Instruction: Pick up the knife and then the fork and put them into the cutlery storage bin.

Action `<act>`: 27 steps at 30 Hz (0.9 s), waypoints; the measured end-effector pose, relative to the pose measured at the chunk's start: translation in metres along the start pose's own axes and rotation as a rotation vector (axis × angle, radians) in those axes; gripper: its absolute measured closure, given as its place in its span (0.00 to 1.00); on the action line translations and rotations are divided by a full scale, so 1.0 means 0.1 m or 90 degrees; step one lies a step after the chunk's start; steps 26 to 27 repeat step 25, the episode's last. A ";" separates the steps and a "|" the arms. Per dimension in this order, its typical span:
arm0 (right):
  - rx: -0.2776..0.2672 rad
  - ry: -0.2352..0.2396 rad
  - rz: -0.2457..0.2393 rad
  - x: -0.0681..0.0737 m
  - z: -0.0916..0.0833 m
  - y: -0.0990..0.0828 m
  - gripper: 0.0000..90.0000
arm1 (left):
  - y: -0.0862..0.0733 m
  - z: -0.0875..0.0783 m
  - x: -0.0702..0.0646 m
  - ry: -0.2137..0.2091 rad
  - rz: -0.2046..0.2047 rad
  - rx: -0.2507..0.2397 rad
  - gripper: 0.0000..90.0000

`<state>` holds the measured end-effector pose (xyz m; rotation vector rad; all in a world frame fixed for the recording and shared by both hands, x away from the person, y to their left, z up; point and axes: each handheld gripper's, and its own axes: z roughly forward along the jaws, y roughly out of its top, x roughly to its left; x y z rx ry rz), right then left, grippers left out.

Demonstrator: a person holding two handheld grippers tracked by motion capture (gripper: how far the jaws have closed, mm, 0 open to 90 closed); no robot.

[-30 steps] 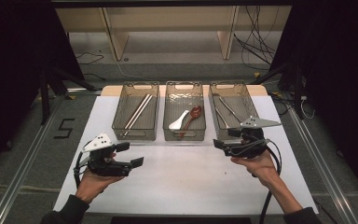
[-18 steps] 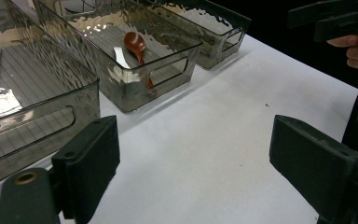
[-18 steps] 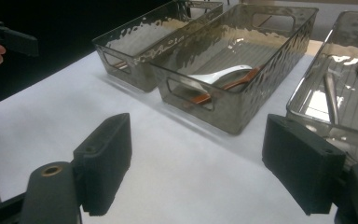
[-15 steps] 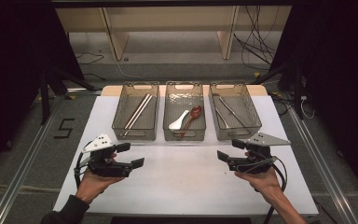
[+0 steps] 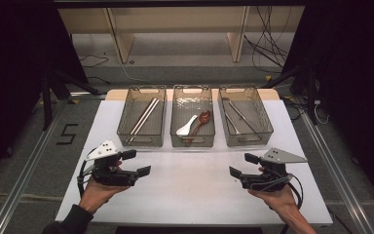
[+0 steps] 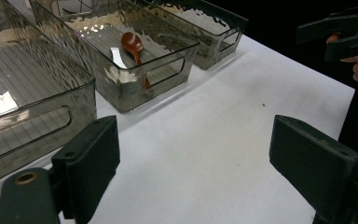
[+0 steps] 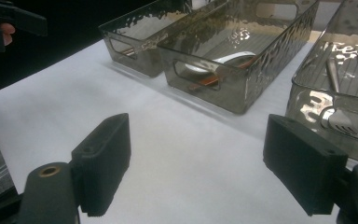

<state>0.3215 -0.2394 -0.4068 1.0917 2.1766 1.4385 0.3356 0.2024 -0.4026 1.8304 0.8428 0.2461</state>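
Observation:
Three smoky clear bins stand in a row at the back of the white table (image 5: 190, 190). The left bin (image 5: 141, 144) holds chopsticks (image 5: 144, 116). In the middle bin (image 5: 192, 144) lie a white spoon (image 5: 187, 126) and a brown spoon (image 5: 203, 118). Metal utensils (image 5: 237, 115) rest in the right bin (image 5: 248, 141). My left gripper (image 5: 136, 162) hovers open over the table in front of the left bin, empty (image 6: 193, 163). Open and empty as well, my right gripper (image 5: 244, 165) hangs in front of the right bin (image 7: 200, 172). The brown spoon (image 6: 133, 44) shows through the bin wall.
The two grippers face each other across bare white table between them. Black cables trail from both grippers toward the near edge. Wooden shelf legs and loose cables stand on the floor beyond the table. A floor mark "5" (image 5: 68, 134) lies at the left.
My right gripper has drawn back from the right bin toward the near edge and further right, staying open. The left gripper has hardly moved.

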 end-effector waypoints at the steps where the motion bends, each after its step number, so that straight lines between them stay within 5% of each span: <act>1: -0.002 0.001 0.001 0.01 -0.01 0.00 0.27 | 0.00 0.00 -0.01 -0.001 0.000 -0.001 0.17; 27: 0.006 -0.011 -0.015 0.02 -0.02 -0.05 0.22 | 0.01 0.00 -0.01 -0.007 0.004 -0.004 0.17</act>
